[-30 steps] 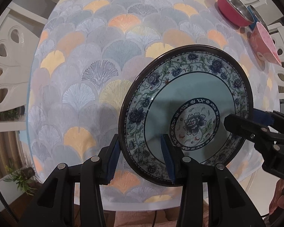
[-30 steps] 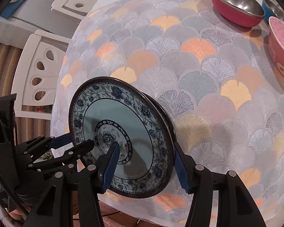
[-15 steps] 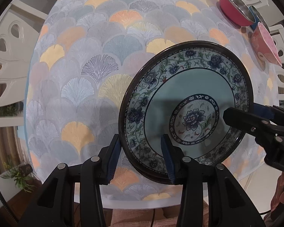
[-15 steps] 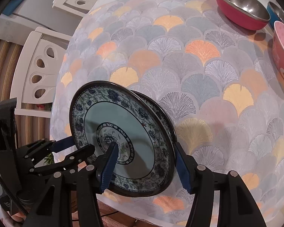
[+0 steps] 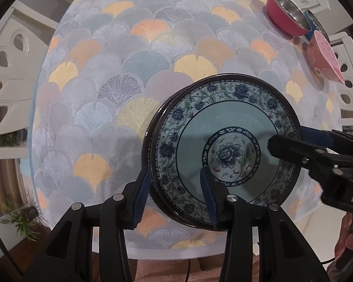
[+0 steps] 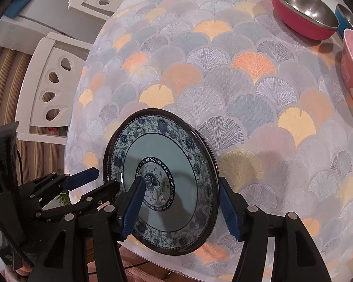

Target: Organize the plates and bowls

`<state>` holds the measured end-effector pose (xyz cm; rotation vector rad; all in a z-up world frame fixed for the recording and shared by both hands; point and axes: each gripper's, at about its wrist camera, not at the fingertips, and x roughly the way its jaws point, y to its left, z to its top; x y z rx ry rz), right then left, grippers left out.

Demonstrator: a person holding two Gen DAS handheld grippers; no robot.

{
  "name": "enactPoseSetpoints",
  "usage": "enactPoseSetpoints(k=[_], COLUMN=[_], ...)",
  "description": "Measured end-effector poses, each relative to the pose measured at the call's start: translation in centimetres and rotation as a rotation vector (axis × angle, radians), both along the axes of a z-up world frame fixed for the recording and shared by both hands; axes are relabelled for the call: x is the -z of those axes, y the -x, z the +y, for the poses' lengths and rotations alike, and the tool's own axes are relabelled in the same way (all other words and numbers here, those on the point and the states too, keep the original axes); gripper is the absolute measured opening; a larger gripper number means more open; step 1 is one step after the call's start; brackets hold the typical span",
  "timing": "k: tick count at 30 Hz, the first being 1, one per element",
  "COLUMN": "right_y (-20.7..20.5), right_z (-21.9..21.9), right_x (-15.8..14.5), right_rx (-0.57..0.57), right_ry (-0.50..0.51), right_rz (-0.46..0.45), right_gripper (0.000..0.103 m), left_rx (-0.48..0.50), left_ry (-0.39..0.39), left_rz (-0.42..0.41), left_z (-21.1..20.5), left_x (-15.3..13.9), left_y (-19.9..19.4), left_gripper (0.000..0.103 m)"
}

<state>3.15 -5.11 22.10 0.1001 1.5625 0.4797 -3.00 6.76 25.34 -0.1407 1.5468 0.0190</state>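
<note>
A round table (image 5: 153, 253) carries a cloth (image 5: 134, 75) printed with fan shapes in grey, blue, yellow and orange. 2 white chairs (image 6: 51, 87) with teardrop cut-outs stand at its left edge in the right wrist view, another (image 5: 348, 89) at the right in the left wrist view. A striped rug (image 6: 4, 89) lies under them. A small green plant (image 5: 21, 223) sits low at the left.

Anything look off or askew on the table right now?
Only the pink bowl stands out: it leans tipped on its side beside the red bowl and a blue bowl. No spills or damage show. Both grippers clamp stacked floral plates.
</note>
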Motion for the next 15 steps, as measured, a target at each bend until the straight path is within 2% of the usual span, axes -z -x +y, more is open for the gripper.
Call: enactPoseSetpoints(k=[9,15], right_y=[-0.8,-1.7], right_z=[-2.1,-3.7], right_x=[-1.5,-1.2], right_rx=[0.032,-0.018], right_ry=[-0.065,-0.026], right_rz=[-0.051,-0.129], right_gripper=[0.06,0.06], left_rx=[-0.032,-0.051], left_ry=[-0.014,-0.026], left_rz=[-0.012,-0.014], left_z=[2.5,4.2], left_x=[-0.5,-1.0], left_y=[-0.3,-0.1], left_gripper=[0.041,0.041])
